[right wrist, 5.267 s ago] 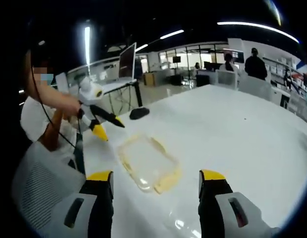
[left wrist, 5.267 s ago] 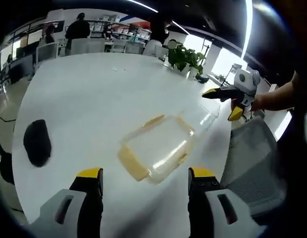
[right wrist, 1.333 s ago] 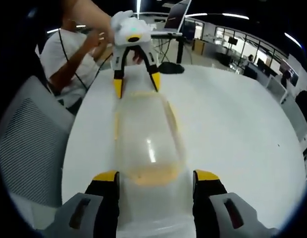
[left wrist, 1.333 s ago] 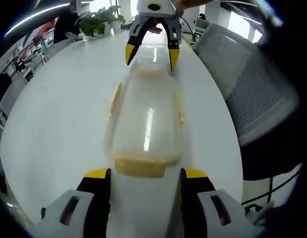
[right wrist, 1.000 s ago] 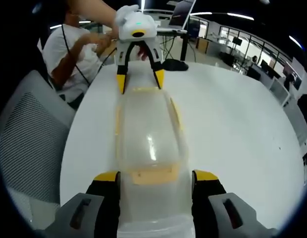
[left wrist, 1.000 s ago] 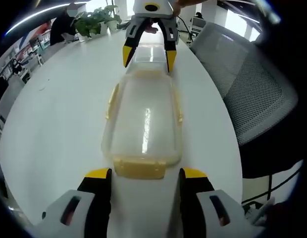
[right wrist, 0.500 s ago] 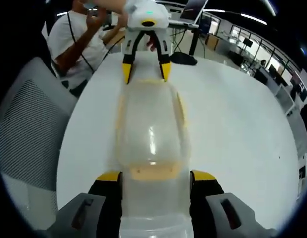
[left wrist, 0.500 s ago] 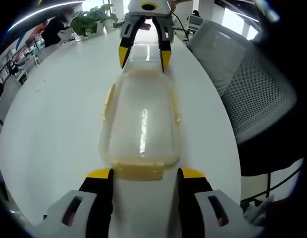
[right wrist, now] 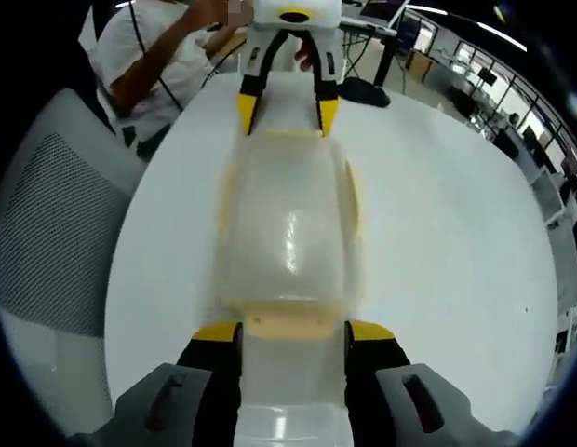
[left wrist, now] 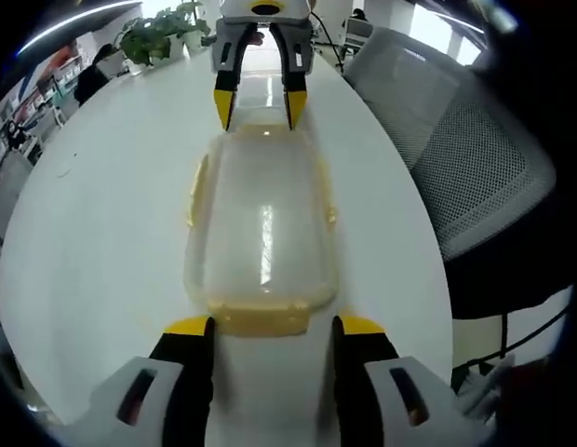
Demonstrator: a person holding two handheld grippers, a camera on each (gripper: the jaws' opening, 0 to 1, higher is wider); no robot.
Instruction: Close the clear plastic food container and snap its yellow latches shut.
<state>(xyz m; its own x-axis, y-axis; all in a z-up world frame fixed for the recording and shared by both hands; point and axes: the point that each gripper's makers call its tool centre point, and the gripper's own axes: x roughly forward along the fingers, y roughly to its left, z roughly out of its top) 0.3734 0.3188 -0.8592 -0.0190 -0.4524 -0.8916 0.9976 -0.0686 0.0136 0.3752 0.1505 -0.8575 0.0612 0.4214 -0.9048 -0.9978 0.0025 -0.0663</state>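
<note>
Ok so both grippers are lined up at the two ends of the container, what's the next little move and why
Probably press the end latches down. The lid already lies on the clear container, and the yellow latch at the near end lies between the open left gripper jaws. The right gripper is open around the opposite yellow end latch, so pushing both ends together looks sensible.

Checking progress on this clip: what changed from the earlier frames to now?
Both grippers, left and right, closed in on opposite ends of the container, each straddling an end latch. The container stayed lid-down on the white table; nothing gripped yet.
</note>
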